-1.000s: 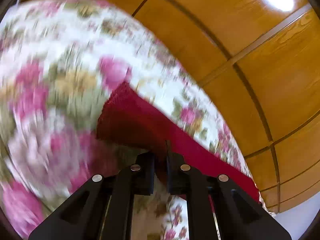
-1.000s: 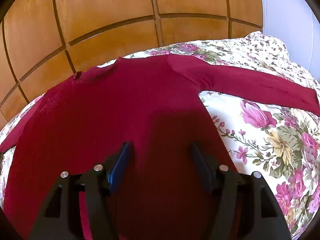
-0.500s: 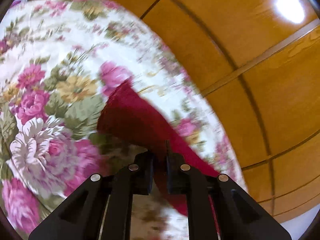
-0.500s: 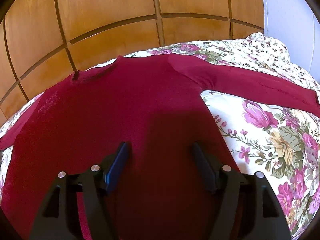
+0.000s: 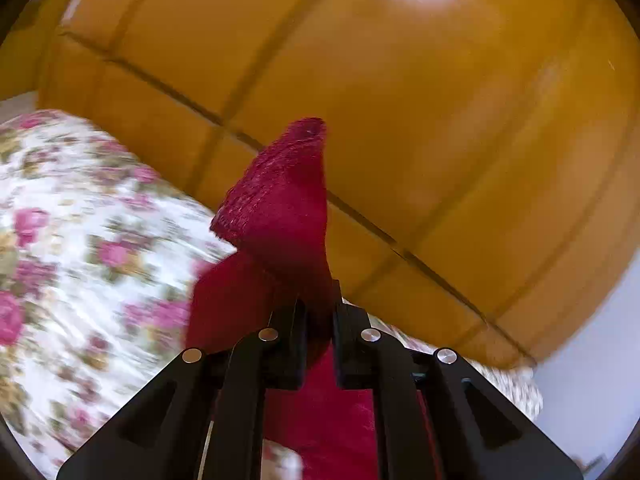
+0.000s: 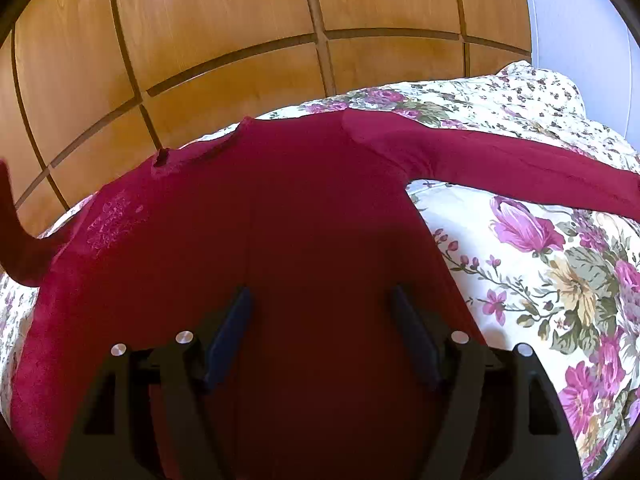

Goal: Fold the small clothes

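Left wrist view: we find the left gripper (image 5: 319,312) clenched on the sleeve (image 5: 280,208) of the dark red sweater, the cuff end standing up above the fingers against the wooden panelled wall (image 5: 440,140). The sleeve is lifted clear of the floral bedspread (image 5: 80,240), which lies to its left and below; this view is blurred.

Right wrist view: we find the right gripper (image 6: 320,320) released, its jaws having just been opening, with nothing pinched between them. It hangs over the sweater (image 6: 260,220), which lies flat on the floral bedspread (image 6: 540,280), collar toward the wooden panelled wall (image 6: 240,40). One sleeve stretches flat away from the sweater's body at the right; the other rises off the bedspread at the left edge.
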Demonstrator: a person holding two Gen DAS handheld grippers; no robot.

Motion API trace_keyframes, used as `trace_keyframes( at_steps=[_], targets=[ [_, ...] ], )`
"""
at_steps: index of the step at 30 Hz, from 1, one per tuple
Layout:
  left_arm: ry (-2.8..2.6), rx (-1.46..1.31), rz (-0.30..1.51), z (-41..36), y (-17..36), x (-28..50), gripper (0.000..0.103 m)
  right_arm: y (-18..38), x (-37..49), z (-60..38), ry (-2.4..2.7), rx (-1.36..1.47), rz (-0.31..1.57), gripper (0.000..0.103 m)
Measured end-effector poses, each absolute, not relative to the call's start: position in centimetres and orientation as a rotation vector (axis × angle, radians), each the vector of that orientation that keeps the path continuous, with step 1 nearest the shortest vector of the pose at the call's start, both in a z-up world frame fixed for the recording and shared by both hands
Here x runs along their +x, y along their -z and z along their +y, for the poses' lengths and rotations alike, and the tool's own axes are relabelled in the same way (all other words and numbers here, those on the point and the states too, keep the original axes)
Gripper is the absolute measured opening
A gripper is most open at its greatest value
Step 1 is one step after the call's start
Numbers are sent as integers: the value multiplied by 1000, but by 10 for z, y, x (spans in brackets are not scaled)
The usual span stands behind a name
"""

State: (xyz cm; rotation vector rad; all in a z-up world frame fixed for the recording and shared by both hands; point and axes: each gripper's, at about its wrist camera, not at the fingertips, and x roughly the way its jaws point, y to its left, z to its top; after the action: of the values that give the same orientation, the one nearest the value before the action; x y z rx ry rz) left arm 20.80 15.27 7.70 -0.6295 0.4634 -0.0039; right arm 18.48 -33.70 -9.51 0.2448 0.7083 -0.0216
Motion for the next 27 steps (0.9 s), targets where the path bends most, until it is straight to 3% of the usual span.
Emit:
trace_keyframes(
  at_steps=[11, 19, 21, 23, 27],
  targets=[
    [216, -451, 608, -17, -46, 240, 8, 96, 183, -337, 10, 267, 691, 73],
    [332, -334, 752, -104, 5, 259, 9, 97, 183, -338, 11, 267, 686, 73],
    [365, -290, 785, -121, 16, 260, 29, 97, 182, -338, 10, 267, 686, 73],
    [376, -258, 798, -127, 21, 257, 71, 97, 182, -338, 11, 267, 686, 73],
    [367, -237, 707, -104, 17, 230, 74, 97, 182, -338, 11, 267, 686, 73]
  ],
)
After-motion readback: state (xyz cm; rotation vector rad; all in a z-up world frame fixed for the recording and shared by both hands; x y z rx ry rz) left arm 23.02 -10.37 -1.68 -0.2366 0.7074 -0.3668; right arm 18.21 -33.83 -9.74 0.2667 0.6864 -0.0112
